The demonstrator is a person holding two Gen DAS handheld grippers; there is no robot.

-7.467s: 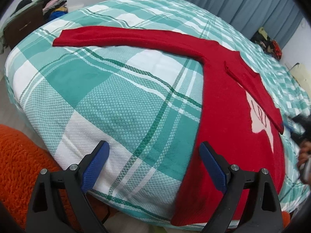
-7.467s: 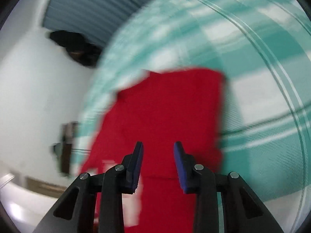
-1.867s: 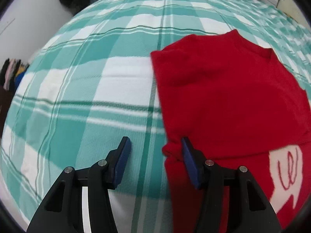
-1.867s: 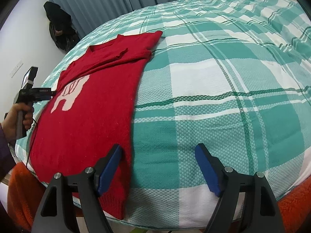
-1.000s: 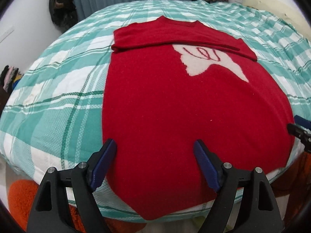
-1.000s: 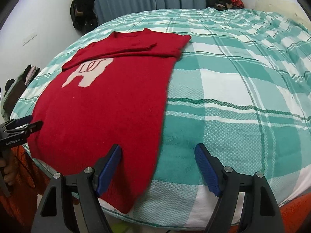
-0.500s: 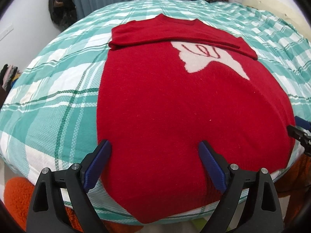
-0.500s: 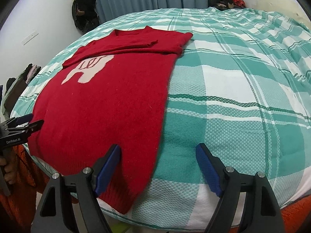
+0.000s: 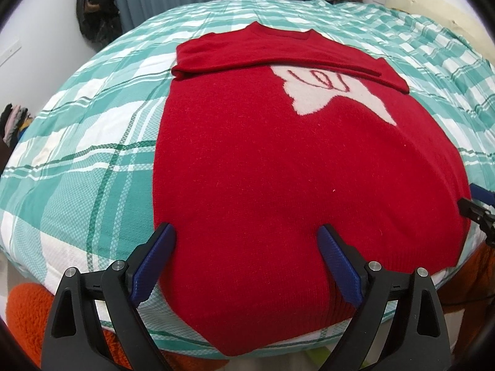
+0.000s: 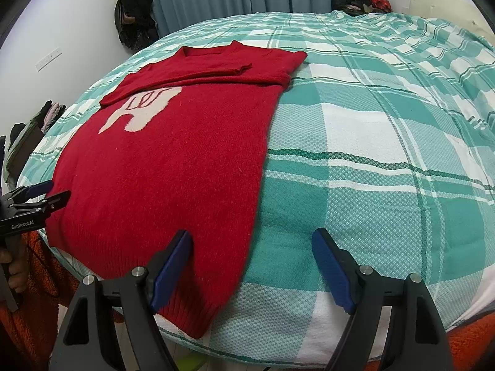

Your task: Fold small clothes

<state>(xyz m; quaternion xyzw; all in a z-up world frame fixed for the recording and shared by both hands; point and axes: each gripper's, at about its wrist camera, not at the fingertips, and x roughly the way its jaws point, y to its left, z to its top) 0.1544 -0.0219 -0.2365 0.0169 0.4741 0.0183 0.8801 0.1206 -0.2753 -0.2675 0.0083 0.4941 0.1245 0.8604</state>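
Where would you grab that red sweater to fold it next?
Probably the red sweater by its hem corners at the bed's near edge, from this side: sleeves already lie folded across the chest, and both open grippers, left gripper and right gripper, hover there.

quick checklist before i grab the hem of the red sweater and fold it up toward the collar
1. Both sleeves folded across the chest of the red sweater: ok.
2. Left gripper open over the hem's left corner: ok.
3. Right gripper open, straddling the hem's right edge: ok.
4. Body lying flat on the plaid bedspread: ok.
5. Hem fully on the bed: not ok, it hangs over the near edge.
6. Pads touching the knit: cannot tell.
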